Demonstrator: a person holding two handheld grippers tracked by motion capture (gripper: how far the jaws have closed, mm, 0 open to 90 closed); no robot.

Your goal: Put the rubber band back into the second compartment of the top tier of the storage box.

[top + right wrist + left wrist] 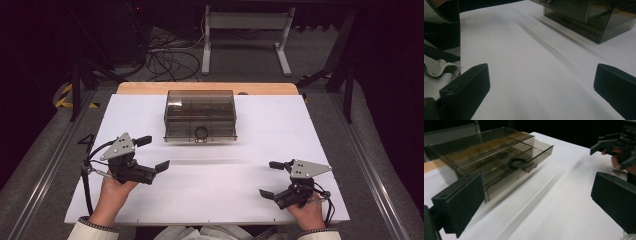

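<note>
1. The smoky clear box [200,116] stands mid-counter toward the far edge, the one obstacle on the white counter [210,185].
2. A broad bare strip runs left to right between the box and both grippers.
3. Open lanes flank the box on its left and right.
4. The left gripper [152,153] and right gripper [270,178] sit well apart, with bare counter between them.

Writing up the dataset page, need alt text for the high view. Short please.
A smoky translucent plastic box with inner dividers sits closed at the far middle of a white table. Nearer the camera, a person's left gripper and right gripper rest apart from it, both open and empty, jaws pointing inward.
</note>
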